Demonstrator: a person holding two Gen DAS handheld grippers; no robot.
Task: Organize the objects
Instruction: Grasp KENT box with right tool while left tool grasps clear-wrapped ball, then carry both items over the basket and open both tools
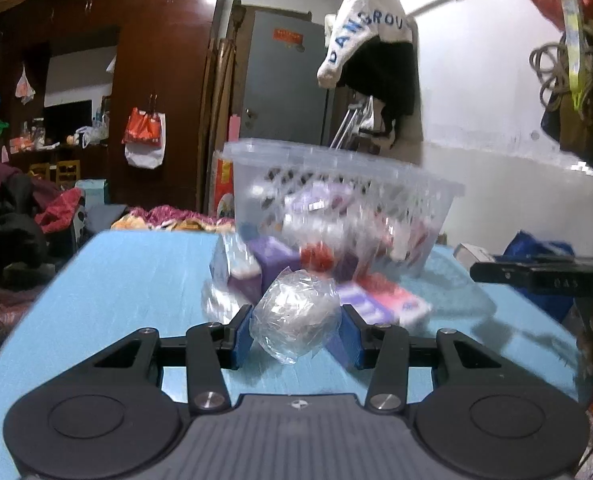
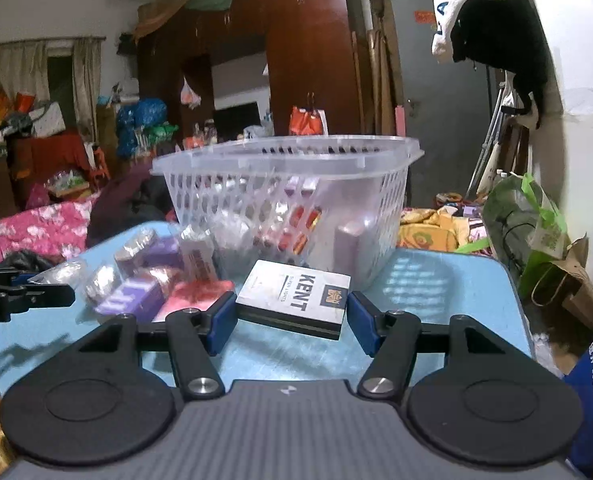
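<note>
My left gripper [image 1: 295,320] is shut on a crumpled clear-plastic ball [image 1: 294,314], lifted a little above the blue table [image 1: 108,280]. Behind the ball lies a blurred pile of purple, white and red packs [image 1: 264,268] in front of a clear slotted basket [image 1: 336,200] that holds more packs. My right gripper [image 2: 290,312] is shut on a white Kent cigarette pack [image 2: 294,294], which sits flat between the blue pads just before the basket [image 2: 288,196]. The left gripper's black finger [image 2: 36,296] shows at the left edge of the right wrist view; the right gripper's finger [image 1: 536,276] shows at the right of the left wrist view.
Purple and red packs and clear wrappers [image 2: 144,280] lie on the table left of the Kent pack. A bed with pink bedding [image 2: 36,232] lies beyond the table. Bags [image 2: 536,232] stand on the floor to the right. A dark wardrobe [image 1: 156,80] fills the back wall.
</note>
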